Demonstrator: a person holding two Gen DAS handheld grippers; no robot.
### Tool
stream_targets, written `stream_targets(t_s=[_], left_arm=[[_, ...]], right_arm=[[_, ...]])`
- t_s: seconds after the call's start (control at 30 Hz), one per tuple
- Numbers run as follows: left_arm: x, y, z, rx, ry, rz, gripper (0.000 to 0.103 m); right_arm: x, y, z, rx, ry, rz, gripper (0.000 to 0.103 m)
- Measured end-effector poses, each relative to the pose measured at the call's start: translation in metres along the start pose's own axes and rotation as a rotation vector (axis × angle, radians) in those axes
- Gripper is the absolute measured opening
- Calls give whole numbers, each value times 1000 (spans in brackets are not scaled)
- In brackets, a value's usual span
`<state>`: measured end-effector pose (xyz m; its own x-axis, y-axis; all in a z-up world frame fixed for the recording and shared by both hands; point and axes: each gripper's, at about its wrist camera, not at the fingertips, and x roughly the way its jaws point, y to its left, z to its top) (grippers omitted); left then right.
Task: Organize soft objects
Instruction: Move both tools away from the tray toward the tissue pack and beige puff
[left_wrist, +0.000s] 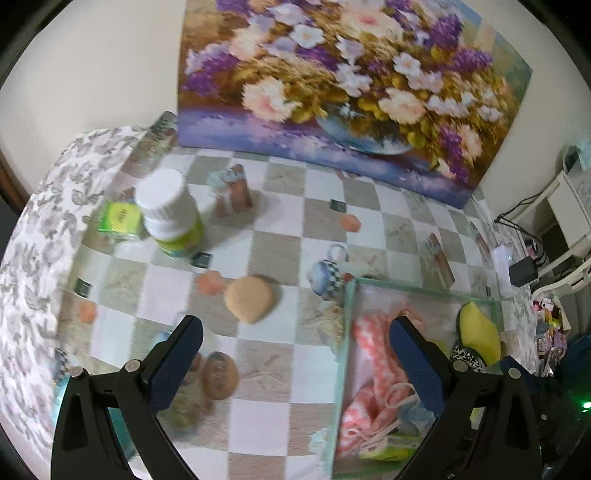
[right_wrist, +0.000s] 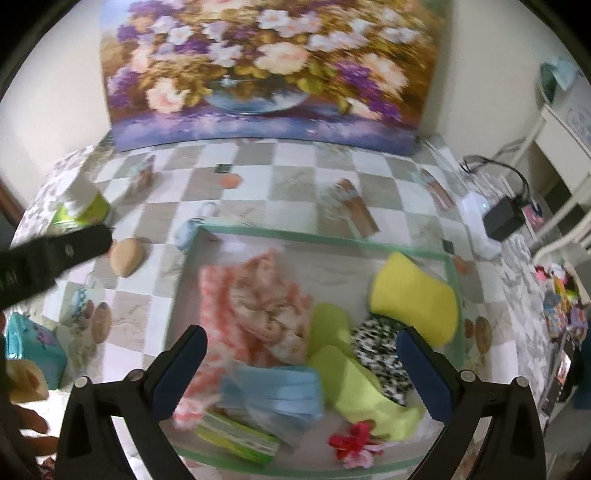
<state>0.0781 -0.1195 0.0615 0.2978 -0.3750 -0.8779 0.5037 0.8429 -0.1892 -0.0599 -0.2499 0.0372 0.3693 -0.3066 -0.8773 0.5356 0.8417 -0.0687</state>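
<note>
Right gripper (right_wrist: 301, 373): our jaws are spread as wide as they go, nothing between the pads, nothing touched. It hangs tilted down over the glass tray (right_wrist: 321, 236). Left gripper (left_wrist: 295, 363): also spread wide and empty, straddling the tray's left wall, one finger over the tablecloth, the other over the tray.

Soft things are already pooled in the tray, which reads as our collection spot: pink-and-white cloth (right_wrist: 258, 302) at the left, blue cloth (right_wrist: 277, 391) in front of it, lime cloth (right_wrist: 351, 380) in the middle, yellow sponge (right_wrist: 417, 295) against the right wall, a black-and-white patterned piece (right_wrist: 384, 350) wedged between sponge and lime cloth, a red flower (right_wrist: 351, 441) near the front edge. A green packet (right_wrist: 236, 439) lies at the front left; frames are smeared, so we can't say if it's tissues or something else.

One soft item left outside, by our read: the tan puff (left_wrist: 249, 301) on the checked tablecloth (left_wrist: 288, 373), just left of the tray and ahead of the left gripper. That's probably why the left is open there.

Hard stuff stays out: white-capped bottle (left_wrist: 170, 214) and a small green pack (left_wrist: 120, 221) well to the left, floral painting (left_wrist: 347, 92) leaning on the wall behind.
</note>
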Motion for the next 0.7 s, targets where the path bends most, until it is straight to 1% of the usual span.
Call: stream_targets(t_s=[0.1,0.17,0.3,0.37,0.57,0.7], left_arm=[[-14,23,10,-50,-22,-3,101],[-21,42,14,-96,-30,11,101],[-31,76,19,-125,-40,93,101],[-35,96,22,-148,-41,123,101],[-40,159,27,-278,-37,170,101],[-41,192,33,-325,-16,200,101]], right_arm=[[-2,14,3,-29,-12,9,103],[-3,21,5,-42,-18,14,103],[-3,33,9,-47,-24,31,103],[-4,41,11,-56,-34,41,103],[-2,66,16,-107,-50,36,103],[1,79,20,-123,-56,33,103]])
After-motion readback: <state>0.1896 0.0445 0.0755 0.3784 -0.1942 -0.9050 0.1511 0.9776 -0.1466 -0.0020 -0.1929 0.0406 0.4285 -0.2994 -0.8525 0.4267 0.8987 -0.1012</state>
